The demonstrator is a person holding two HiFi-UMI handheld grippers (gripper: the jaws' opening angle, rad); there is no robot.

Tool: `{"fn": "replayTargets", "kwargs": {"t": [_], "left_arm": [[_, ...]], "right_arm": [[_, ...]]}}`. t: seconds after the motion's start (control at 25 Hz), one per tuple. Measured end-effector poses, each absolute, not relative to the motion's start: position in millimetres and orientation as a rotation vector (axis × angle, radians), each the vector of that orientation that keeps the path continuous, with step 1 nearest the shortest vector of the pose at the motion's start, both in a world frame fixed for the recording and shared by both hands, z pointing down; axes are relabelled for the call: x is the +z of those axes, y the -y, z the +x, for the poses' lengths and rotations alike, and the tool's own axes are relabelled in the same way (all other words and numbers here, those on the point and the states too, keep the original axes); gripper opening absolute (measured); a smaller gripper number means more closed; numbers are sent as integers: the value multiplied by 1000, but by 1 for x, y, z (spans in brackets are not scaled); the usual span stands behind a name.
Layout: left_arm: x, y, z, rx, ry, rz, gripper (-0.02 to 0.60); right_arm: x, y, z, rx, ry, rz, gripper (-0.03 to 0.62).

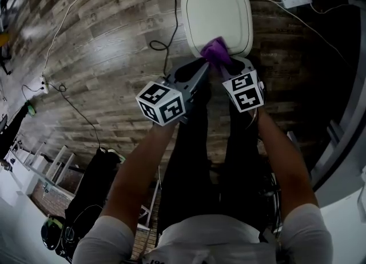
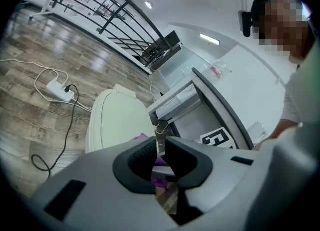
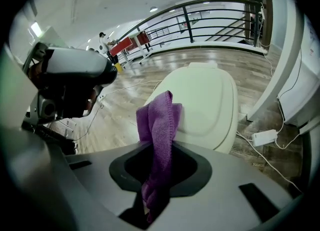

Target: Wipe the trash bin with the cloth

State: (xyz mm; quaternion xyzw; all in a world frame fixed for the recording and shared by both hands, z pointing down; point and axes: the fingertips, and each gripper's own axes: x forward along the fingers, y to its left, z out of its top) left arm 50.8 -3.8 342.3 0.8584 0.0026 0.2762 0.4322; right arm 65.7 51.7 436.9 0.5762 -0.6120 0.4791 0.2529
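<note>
Firmly pinched the purple knitted cloth (image 3: 159, 120) in the right tongs (image 1: 227, 67), over the near edge of the cream lidded plastic trash bin (image 1: 217, 11); left tongs (image 1: 201, 73) almost closed, seemingly empty, just left. Risked skidding the light bin if pressed sideways unbraced.

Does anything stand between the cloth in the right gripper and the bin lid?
Nothing visible does. The purple cloth, clamped in the right gripper, sits at the near edge of the trash bin lid.

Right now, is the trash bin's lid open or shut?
Shut. The pale lid lies flat, with its edge down all round, and nothing of the inside shows.
</note>
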Motion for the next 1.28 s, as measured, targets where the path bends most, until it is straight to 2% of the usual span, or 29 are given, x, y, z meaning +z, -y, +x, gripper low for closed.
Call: {"fn": "replayTargets", "kwargs": {"t": [0.4, 0.84, 1.28], "left_arm": [[341, -22, 107, 719, -64, 2147, 52], [342, -24, 142, 728, -45, 2147, 52], [345, -7, 146, 706, 21, 2151, 52]], "right_arm": [[443, -100, 130, 1308, 1573, 1593, 77], [476, -146, 245, 1359, 1257, 1672, 77], [455, -14, 330, 975, 1395, 1699, 77]]}}
